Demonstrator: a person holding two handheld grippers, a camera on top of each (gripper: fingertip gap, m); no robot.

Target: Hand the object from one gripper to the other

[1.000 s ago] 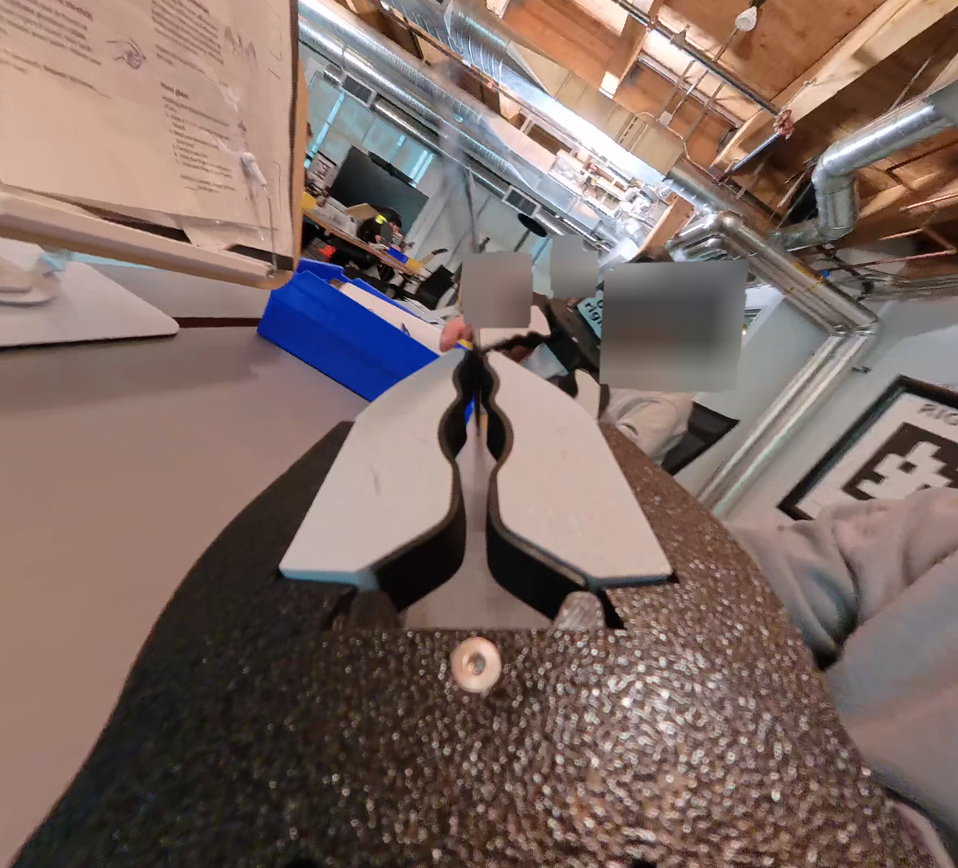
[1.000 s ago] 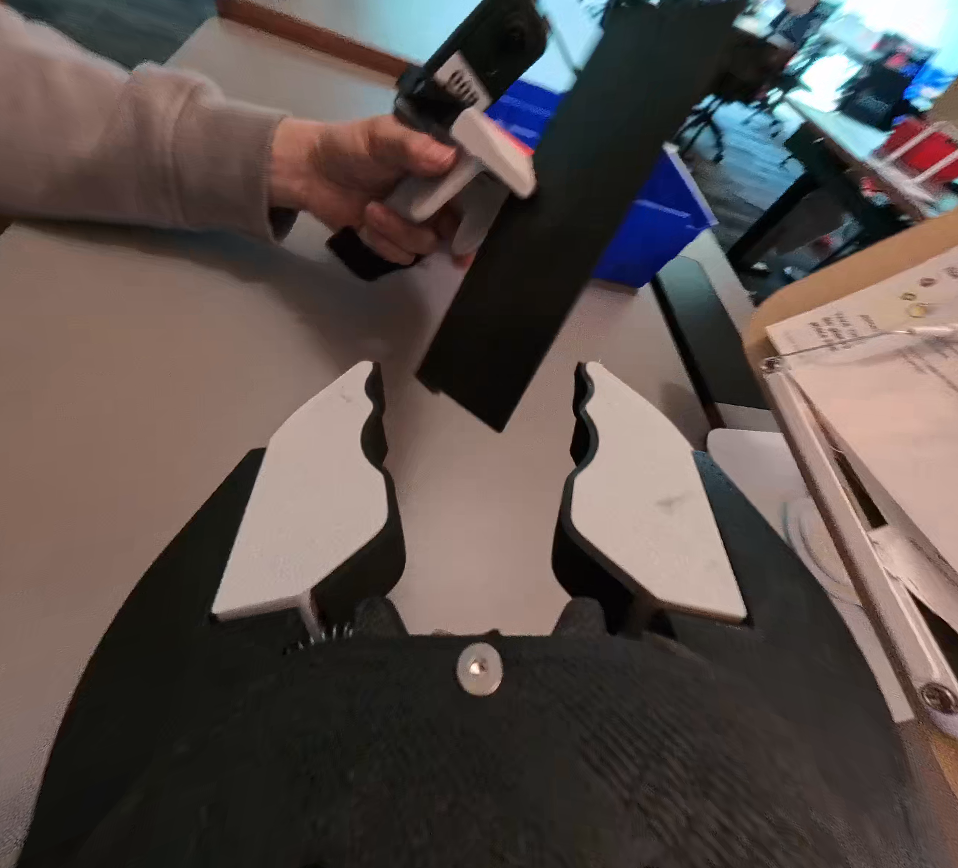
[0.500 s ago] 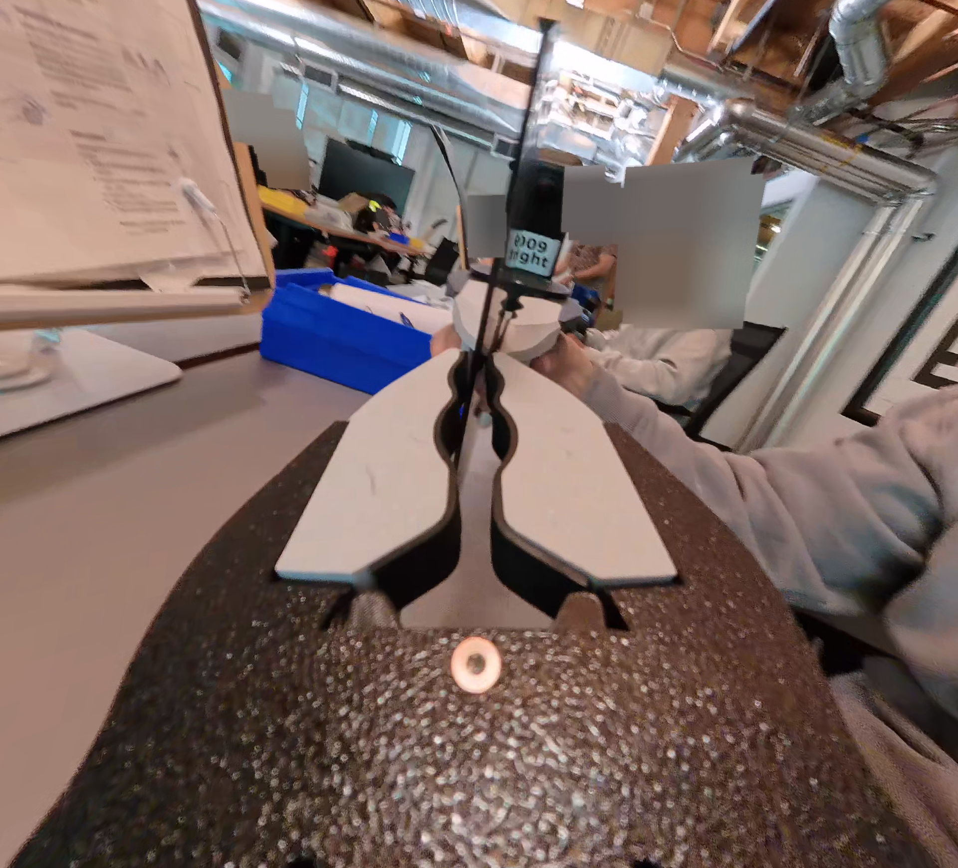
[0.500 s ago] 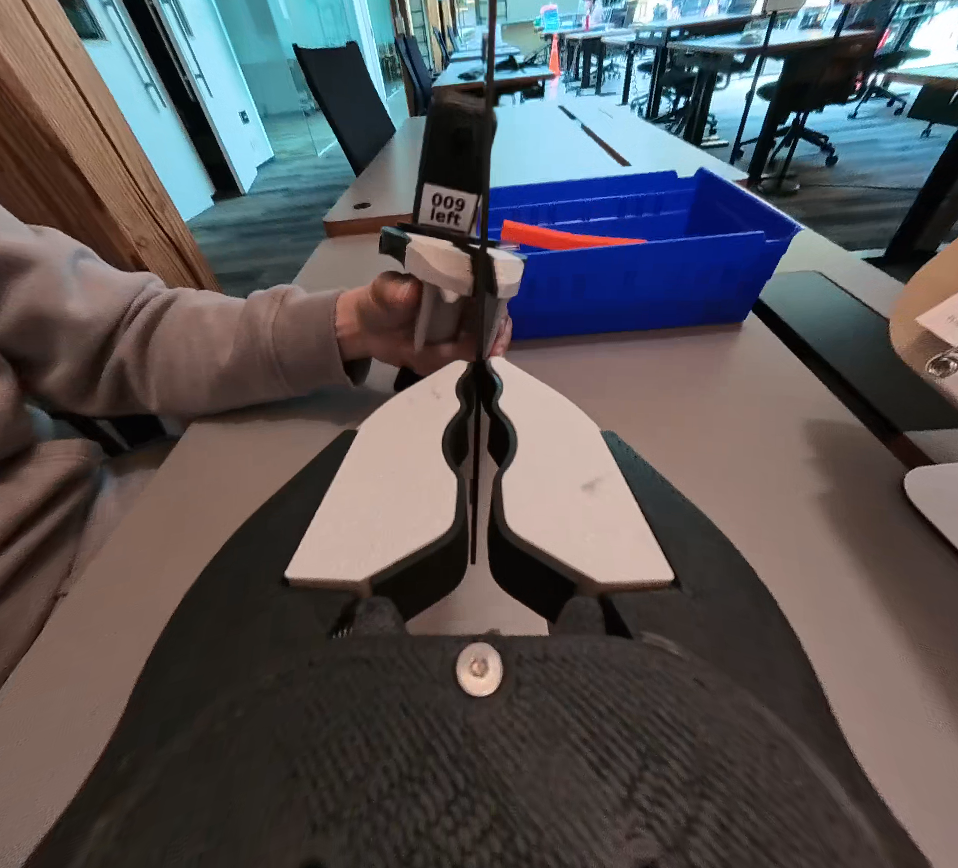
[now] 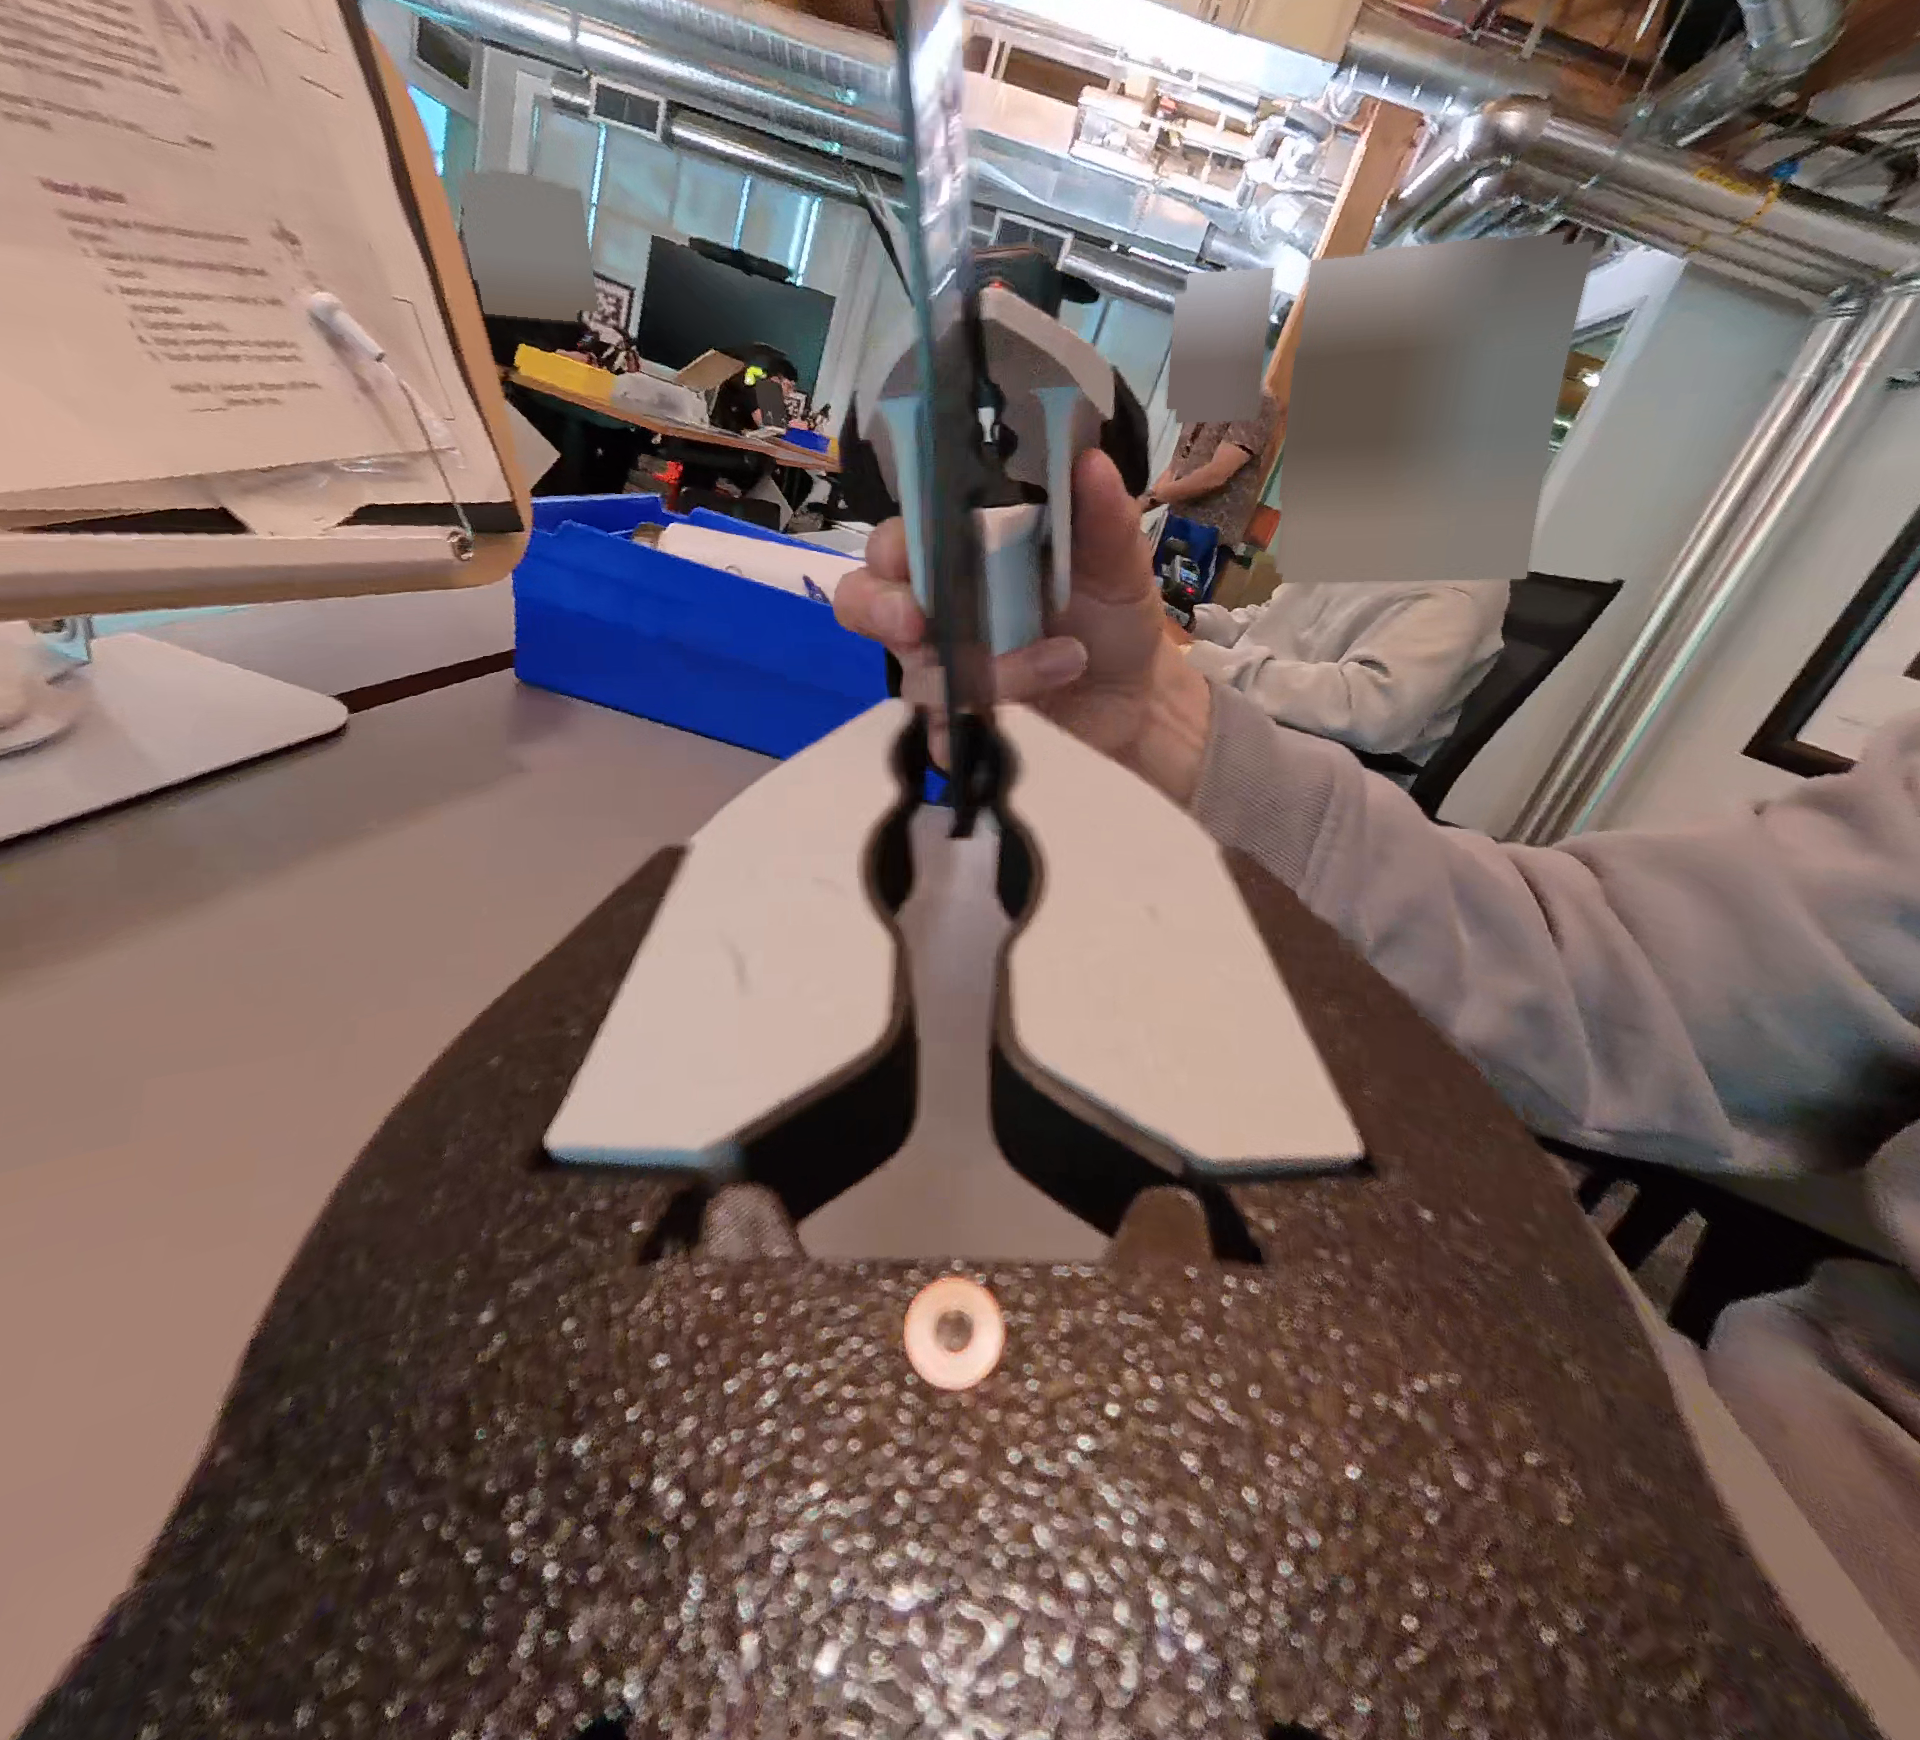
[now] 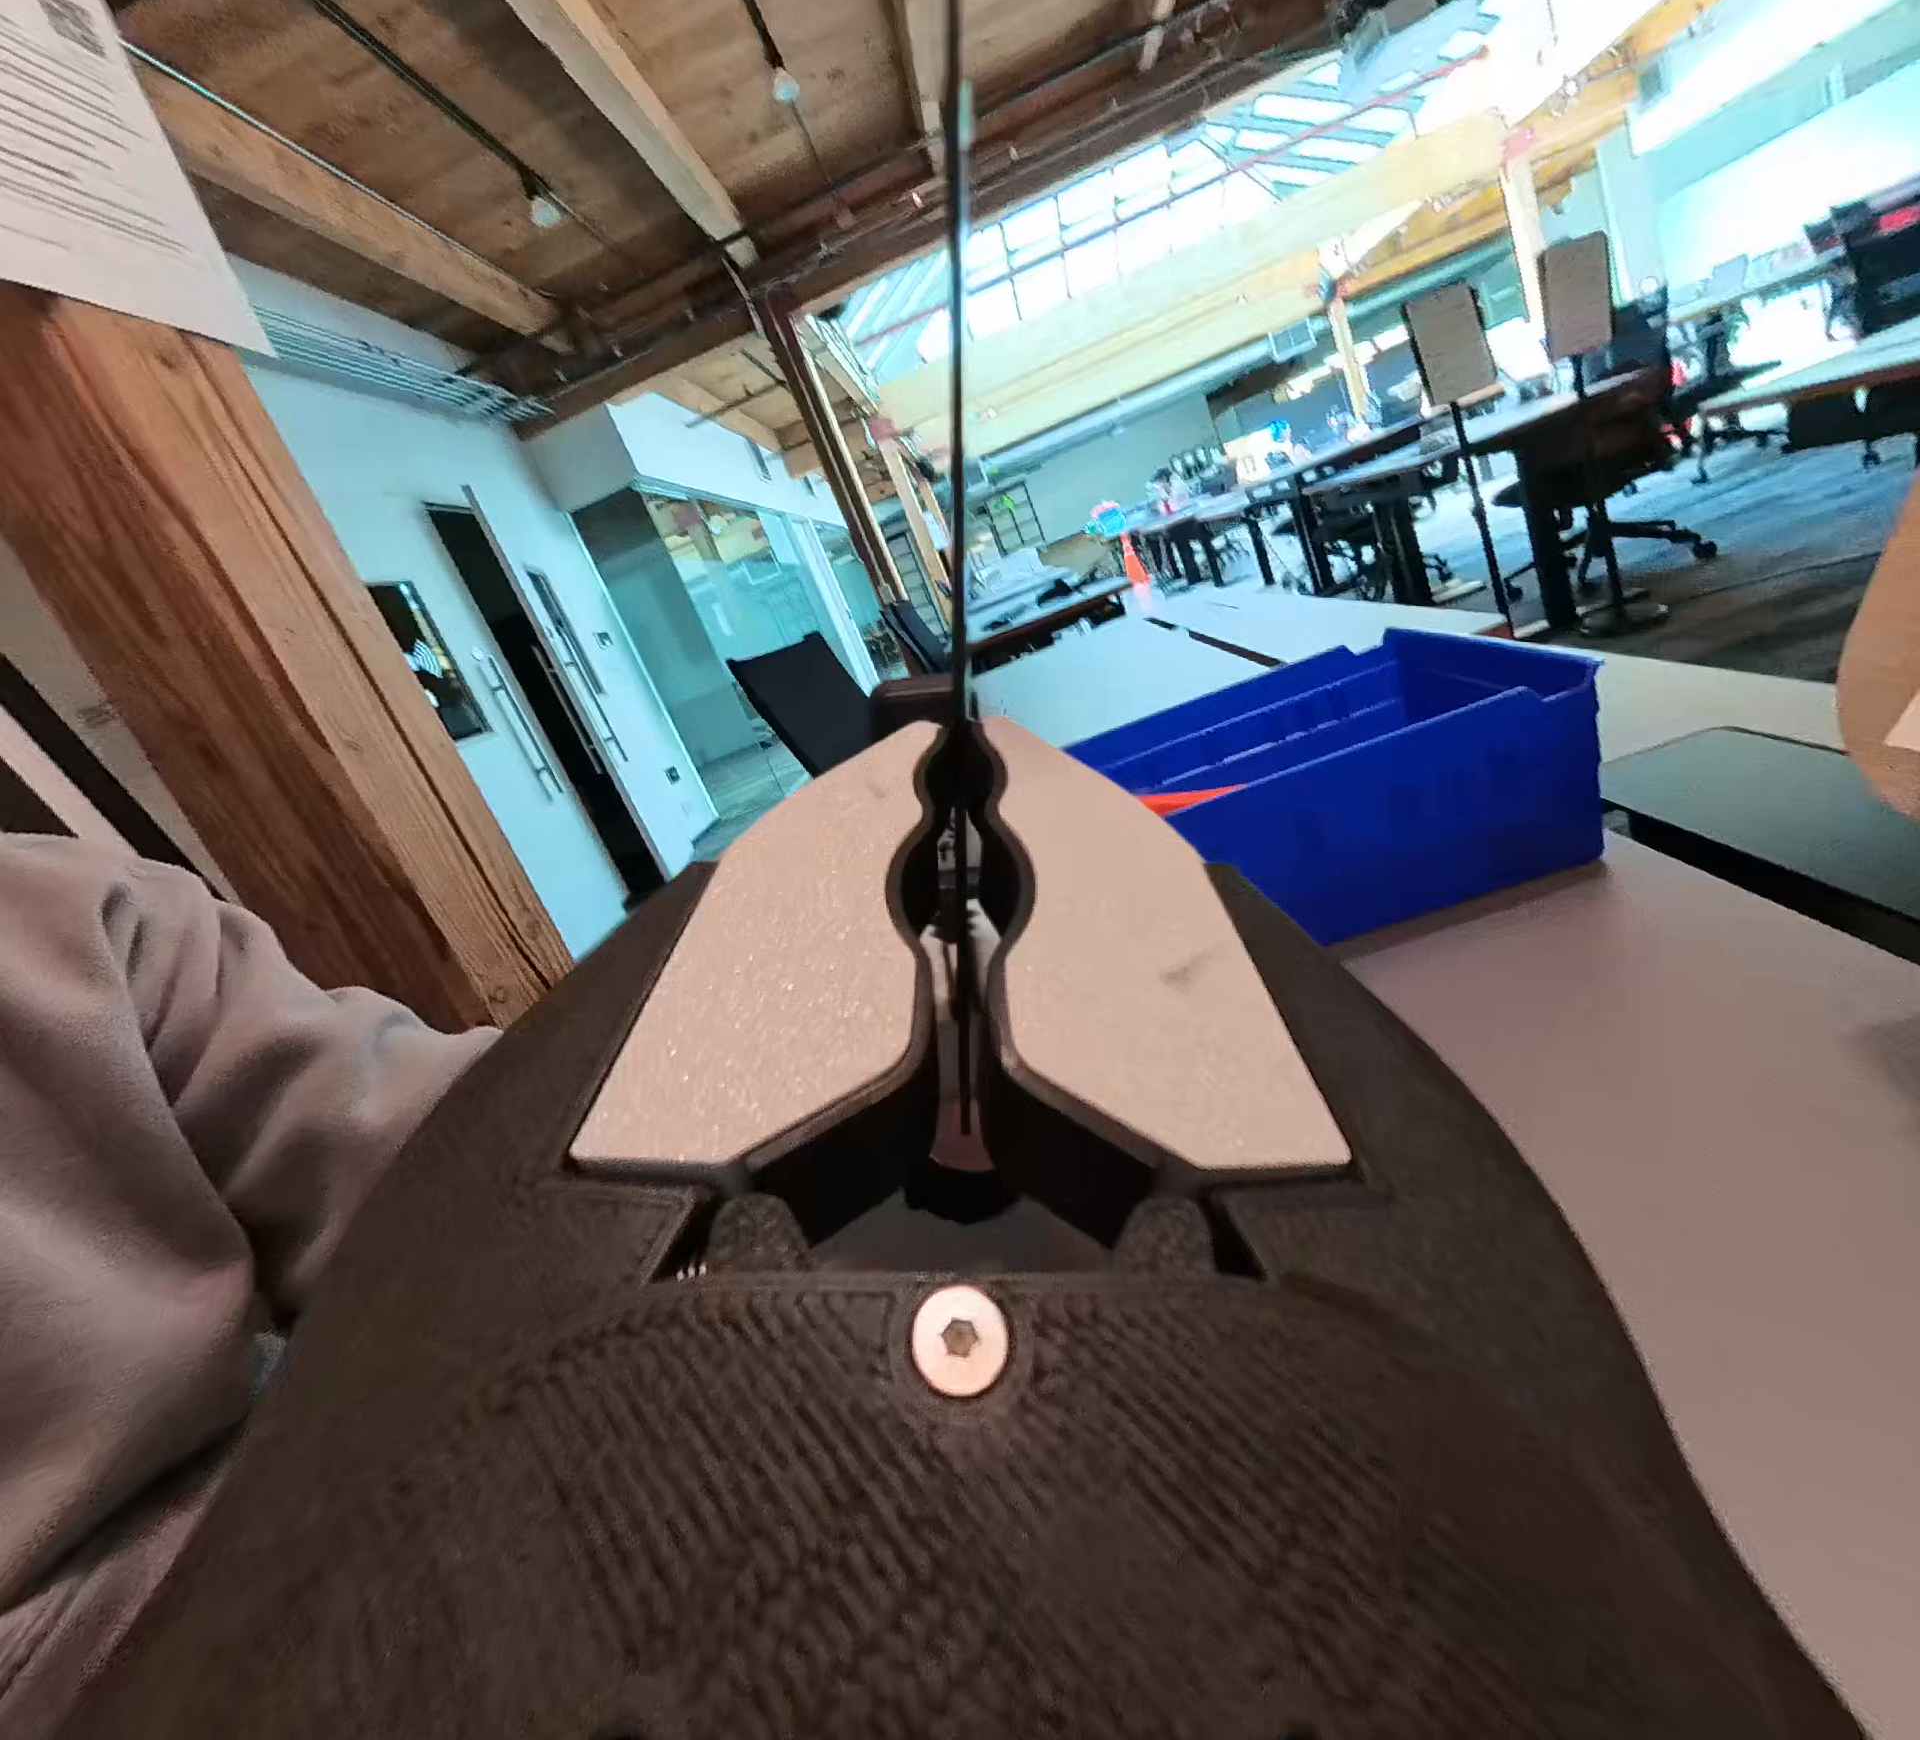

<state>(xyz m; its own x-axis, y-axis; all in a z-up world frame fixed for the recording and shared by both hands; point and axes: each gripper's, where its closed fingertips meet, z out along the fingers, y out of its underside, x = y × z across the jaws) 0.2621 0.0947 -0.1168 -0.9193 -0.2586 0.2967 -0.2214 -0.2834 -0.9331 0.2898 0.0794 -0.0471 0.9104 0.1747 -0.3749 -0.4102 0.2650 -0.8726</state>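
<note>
Now the thin black sheet (image 6: 955, 443) stands upright, clamped edge-on in the right gripper (image 6: 961, 734), and the left gripper (image 5: 951, 755), slightly parted around its lower end, should open wider before pulling straight away.

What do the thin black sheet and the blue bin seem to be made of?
Black sheet: probably plastic or coated card, thin and stiff; it stands straight from the shut jaws of the right gripper, and its face reflects light. Blue bin: moulded plastic, smooth, slightly glossy, uniform colour, rounded rim.
</note>
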